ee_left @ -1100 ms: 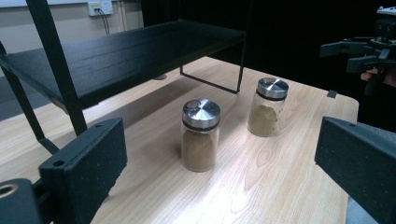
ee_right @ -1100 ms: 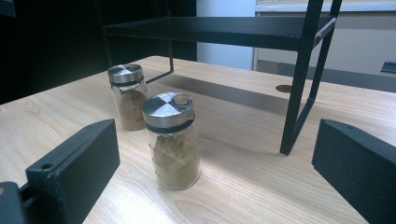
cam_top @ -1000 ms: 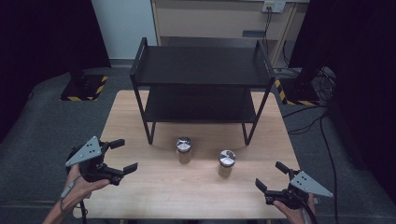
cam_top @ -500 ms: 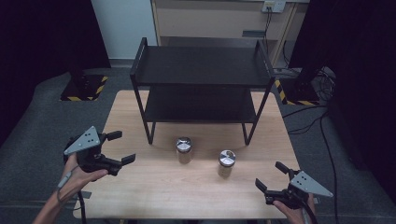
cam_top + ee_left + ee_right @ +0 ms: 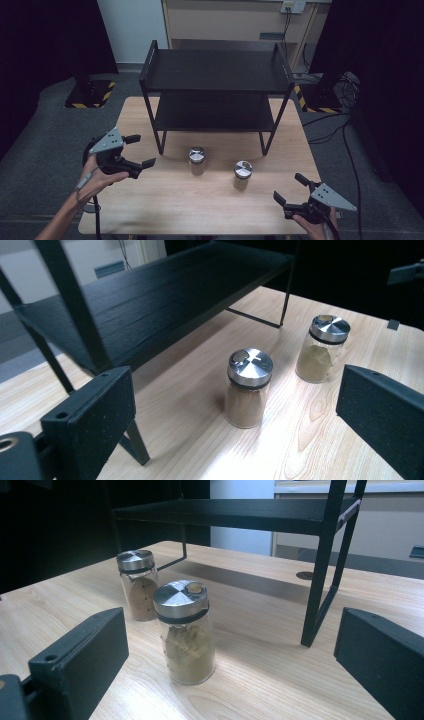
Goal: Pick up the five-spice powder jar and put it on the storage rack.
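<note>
Hovering above the left part of the tabletop (image 5: pixel 165 205), the left hand-held gripper (image 5: pixel 136 151) has its jaws spread wide and holds nothing. It is turned toward the middle of the tabletop, and in the left gripper view the nearer spice jar (image 5: pixel 248 388) stands between the two black jaws but some way ahead of them — a sign, I think, that this jar is the one it is aimed at. The right hand-held gripper (image 5: pixel 291 189) is low at the near right corner, also with jaws apart and empty, and its own view looks at the other spice jar (image 5: pixel 184 632) from a low angle.

Both jars stand upright on the bare wood, near each other but not touching, just in front of the black two-level shelf rack (image 5: pixel 215 70). They are glass with powder inside and shiny metal lids. Standing upright with free space around, each one can be taken from the side without pushing the neighbour.

Both levels of the rack carry nothing, so my judgement is that the jars should go onto them. The rack's front legs stand close behind the jars — a lifted jar must pass between them carefully. The smooth glass may slip if the grip is too high, near the lid.
</note>
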The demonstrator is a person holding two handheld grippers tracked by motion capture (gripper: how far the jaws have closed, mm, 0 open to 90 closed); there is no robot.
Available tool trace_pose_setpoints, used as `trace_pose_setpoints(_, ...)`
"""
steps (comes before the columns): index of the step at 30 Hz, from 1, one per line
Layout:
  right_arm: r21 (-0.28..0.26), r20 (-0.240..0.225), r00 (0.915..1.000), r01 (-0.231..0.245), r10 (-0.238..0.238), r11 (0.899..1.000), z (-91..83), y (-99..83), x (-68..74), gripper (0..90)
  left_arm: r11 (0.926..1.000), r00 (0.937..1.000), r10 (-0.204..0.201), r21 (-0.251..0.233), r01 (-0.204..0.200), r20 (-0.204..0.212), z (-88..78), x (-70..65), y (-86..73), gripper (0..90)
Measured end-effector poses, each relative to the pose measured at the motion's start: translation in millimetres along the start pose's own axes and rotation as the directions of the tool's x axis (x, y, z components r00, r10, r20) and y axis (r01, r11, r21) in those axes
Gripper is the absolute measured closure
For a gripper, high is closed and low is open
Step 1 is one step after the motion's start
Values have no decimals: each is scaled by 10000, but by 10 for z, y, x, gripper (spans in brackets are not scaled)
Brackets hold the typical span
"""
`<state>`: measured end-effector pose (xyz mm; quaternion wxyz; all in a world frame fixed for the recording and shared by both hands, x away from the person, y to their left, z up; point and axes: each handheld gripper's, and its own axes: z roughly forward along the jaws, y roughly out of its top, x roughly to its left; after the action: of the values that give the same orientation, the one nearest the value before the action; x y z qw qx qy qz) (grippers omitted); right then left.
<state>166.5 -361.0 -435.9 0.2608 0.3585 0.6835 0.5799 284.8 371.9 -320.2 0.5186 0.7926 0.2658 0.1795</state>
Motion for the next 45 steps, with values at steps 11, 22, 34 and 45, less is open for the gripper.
trace_pose_setpoints(11, -24, 8, 10000, -32, 32, 10000, -5, -2, -2, 14, 9984, 9991, 141, 535, -163, 409, 423, 53, 64, 16)
trace_pose_setpoints(22, -59, 10, 10000, -8, 8, 10000, -9, -4, -4, 14, 9946, 9969, 321, 963, -389, 713, 805, 74, 54, 28)
trace_pose_setpoints(34, -98, 20, 10000, -71, 71, 9999, -19, -7, -6, 15, 9883, 9918, 213, 1470, -399, 1260, 1293, 92, 42, 44)
trace_pose_setpoints(45, -152, 72, 10000, -54, 55, 9999, -31, -15, -9, 16, 9853, 9891, 208, 1646, -449, 1455, 1585, 72, 22, 70)
